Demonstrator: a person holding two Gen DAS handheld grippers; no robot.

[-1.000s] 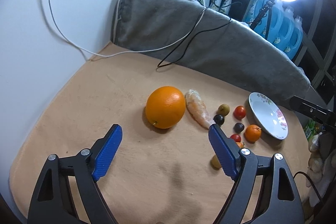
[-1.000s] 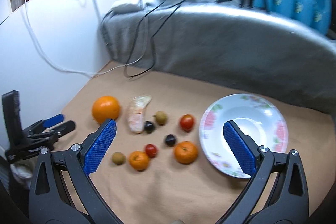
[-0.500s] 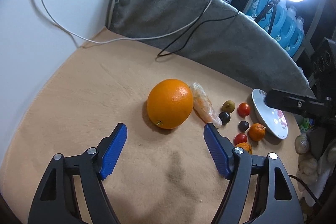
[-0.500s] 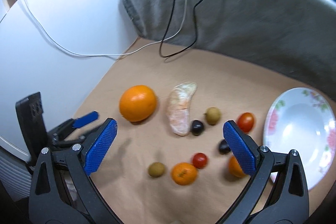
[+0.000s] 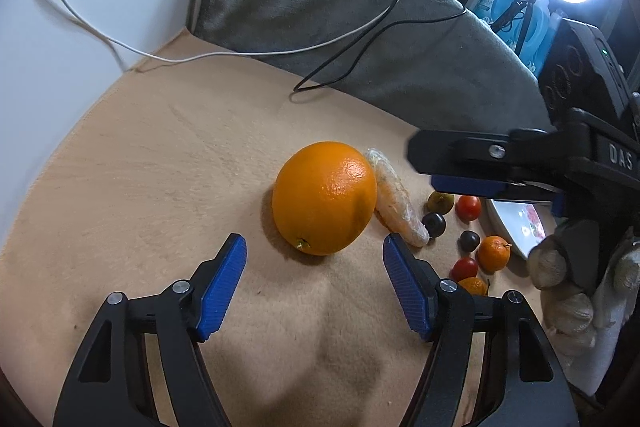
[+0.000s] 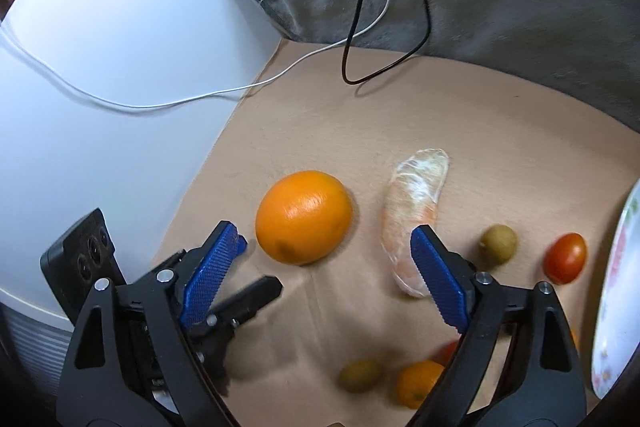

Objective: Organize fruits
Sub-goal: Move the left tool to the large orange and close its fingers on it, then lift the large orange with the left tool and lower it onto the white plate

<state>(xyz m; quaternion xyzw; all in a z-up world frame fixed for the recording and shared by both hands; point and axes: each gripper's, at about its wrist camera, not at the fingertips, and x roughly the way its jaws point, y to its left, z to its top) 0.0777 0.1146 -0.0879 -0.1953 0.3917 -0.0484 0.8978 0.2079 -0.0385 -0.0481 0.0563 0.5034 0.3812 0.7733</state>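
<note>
On the far side of the table, a grey fleece blanket (image 5: 360, 27) lies bunched along the wall, with a white cable (image 6: 224, 93) and a black cable (image 6: 360, 39) trailing down off it. Below that, tan cloth table cover (image 5: 160, 167), bare over most of its left part.

Left gripper (image 5: 314, 275), black frame with blue ribbed pads: jaws well apart and closing, nothing between them. It points down at the big round orange (image 5: 325, 197), which sits just beyond the pad tips, untouched.

Right gripper (image 6: 324, 261), same build: jaws wide and closing, empty. Seen from its own camera, the orange (image 6: 304, 217) lies just past its left pad, and its right pad overlaps the lower end of the segment. Contact there: cannot tell. A gloved hand (image 5: 568, 287) carries this gripper at the right edge of the left view.

White plate with a floral rim (image 6: 618, 307), far right of the table, mostly cut off by the frame; nothing seen on its visible part.

Peeled orange segment, pale and curved (image 6: 412, 215), lies right beside the orange, on its right.

Small fruit scattered between the segment and the plate:
- two small mandarins (image 5: 494, 253), one near the plate, one nearer the grippers
- red cherry tomato (image 6: 565, 258), close to the plate rim
- second red tomato (image 5: 465, 268)
- brownish-green round fruit (image 6: 499, 243), right of the segment
- a second one like it (image 6: 359, 375), blurred, low in the right view
- two dark round fruits (image 5: 435, 223), one touching the segment's tip.
</note>
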